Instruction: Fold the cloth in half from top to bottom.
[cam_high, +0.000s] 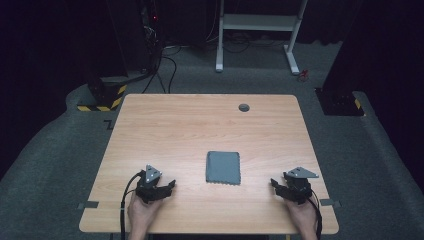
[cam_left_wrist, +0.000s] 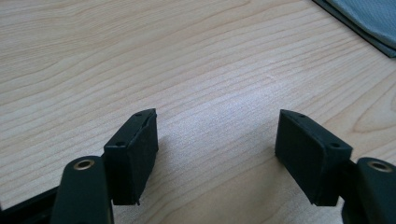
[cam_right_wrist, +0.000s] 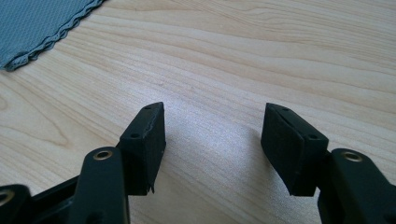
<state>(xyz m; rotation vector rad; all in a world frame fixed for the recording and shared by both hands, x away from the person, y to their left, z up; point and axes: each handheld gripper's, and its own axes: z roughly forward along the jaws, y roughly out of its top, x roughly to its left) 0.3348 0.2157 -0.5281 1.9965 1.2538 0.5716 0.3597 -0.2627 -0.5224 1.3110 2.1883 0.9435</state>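
Observation:
A folded grey cloth (cam_high: 223, 167) lies flat on the wooden table (cam_high: 190, 125), a little toward the near side of centre. My left gripper (cam_high: 167, 186) rests near the front edge, left of the cloth, open with nothing between its fingers. My right gripper (cam_high: 276, 186) rests at the front right, also open and empty. In the left gripper view the cloth's corner (cam_left_wrist: 369, 21) shows at the top right, beyond the left gripper (cam_left_wrist: 217, 140). In the right gripper view the cloth's zigzag edge (cam_right_wrist: 37, 28) lies at the top left, past the right gripper (cam_right_wrist: 212, 133).
A small round grey grommet (cam_high: 244, 107) sits in the table near its far edge. Beyond the table are a white desk frame (cam_high: 257, 35), cables and a black stand with yellow-black hazard tape (cam_high: 102, 97) on grey carpet.

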